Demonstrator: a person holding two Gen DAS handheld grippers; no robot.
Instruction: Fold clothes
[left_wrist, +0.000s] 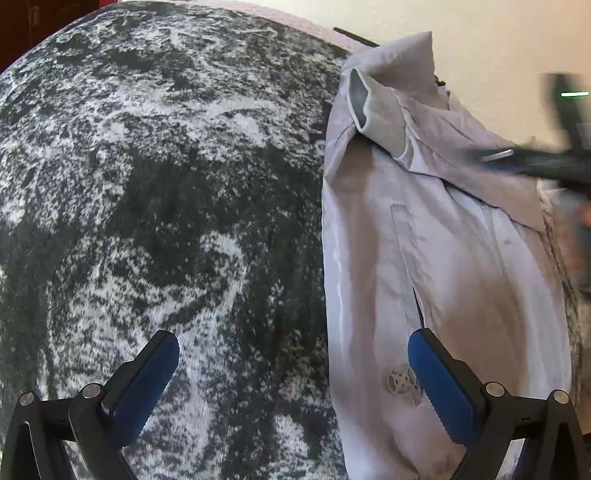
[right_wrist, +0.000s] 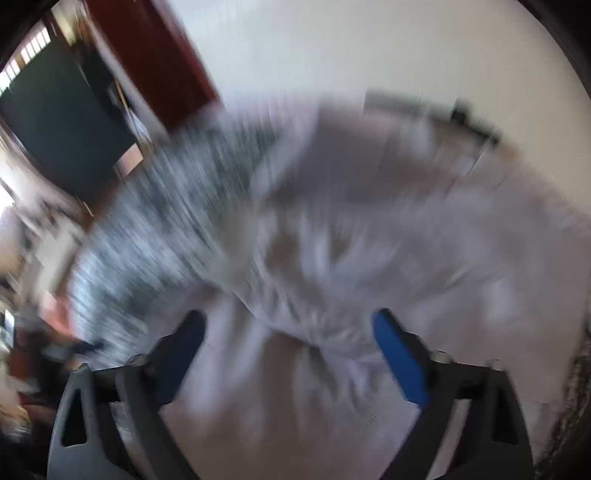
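The pale grey shirt (left_wrist: 436, 258) lies on the mottled black-and-white cover (left_wrist: 166, 184), along its right side. The left gripper (left_wrist: 293, 363) hangs released over the shirt's left edge; the right gripper (right_wrist: 288, 343), much blurred, is spread wide above the shirt, grasping nothing

both the left gripper (left_wrist: 293, 373) and right gripper (right_wrist: 288, 354) spread wide, holding nothing.

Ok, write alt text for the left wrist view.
A pale grey shirt lies partly folded on a black-and-white mottled cover, collar toward the far wall. The left claw is open at the shirt's near edge; the blurred right claw crosses above.
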